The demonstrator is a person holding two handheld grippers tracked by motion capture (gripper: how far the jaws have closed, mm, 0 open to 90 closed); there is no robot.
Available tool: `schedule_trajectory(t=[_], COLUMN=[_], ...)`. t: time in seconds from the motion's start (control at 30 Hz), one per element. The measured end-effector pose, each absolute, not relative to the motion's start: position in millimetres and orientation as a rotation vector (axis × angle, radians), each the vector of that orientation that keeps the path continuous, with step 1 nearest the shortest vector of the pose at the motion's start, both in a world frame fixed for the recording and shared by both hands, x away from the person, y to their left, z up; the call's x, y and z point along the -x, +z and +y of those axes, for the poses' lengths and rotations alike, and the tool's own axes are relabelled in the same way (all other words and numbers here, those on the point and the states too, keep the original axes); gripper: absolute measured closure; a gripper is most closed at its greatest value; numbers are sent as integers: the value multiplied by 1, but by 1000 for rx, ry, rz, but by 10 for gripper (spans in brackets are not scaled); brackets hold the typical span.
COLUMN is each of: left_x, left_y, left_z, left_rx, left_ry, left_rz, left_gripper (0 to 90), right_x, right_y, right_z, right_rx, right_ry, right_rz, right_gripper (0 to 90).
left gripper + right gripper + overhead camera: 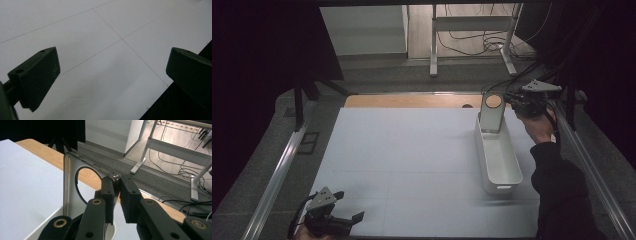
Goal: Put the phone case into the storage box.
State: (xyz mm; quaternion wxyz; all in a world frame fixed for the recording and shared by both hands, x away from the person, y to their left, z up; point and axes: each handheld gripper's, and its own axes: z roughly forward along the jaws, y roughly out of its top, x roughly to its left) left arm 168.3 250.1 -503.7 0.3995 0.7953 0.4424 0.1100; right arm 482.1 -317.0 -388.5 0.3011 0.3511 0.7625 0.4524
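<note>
Dark curtains on both sides, grey carpet and a metal desk frame with loose cables beyond the far edge. White tabletop [412, 165] with a strip of bare wood showing along its far edge.

Long white bin [498, 157] is set near the right edge, running from the far right corner toward the near side; its inside looks bare apart from the case.

Clear phone case [492, 112] is held upright at the far end of the bin, lower edge down inside it, round camera cutout at the top. In the right gripper view the case [71, 195] is seen edge-on, wood visible through the cutout.

Right gripper [518, 102] is clenched on the case's upper corner; in its own view the right gripper [117, 192] has both jaws pinched onto the thin rim. A corner grip is probably used so the case hangs vertical and fits the narrow bin.

Left gripper [347, 210] is parked at the near left corner, jaws spread wide, nothing between them; only white surface is seen between the jaws in the left gripper view [112, 72]. Likely kept clear of the work.

Judged step: case being lowered into, or lifted out of, the bin — which one cannot be told.
</note>
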Motion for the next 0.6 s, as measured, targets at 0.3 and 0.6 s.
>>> schedule_trajectory(t=[0.3,0.6], left_x=[-168,-169], left_y=[-504,-504], left_z=[250,250], left_rx=[-2014,-2015], left_ry=[277,276], left_rz=[1121,1122], left_gripper=[0,0], right_x=[-486,-488], right_y=[-396,-407], right_z=[-316,-316], right_rx=[-924,-920], right_ry=[1204,1198], right_rz=[2022,2020], right_gripper=[812,812])
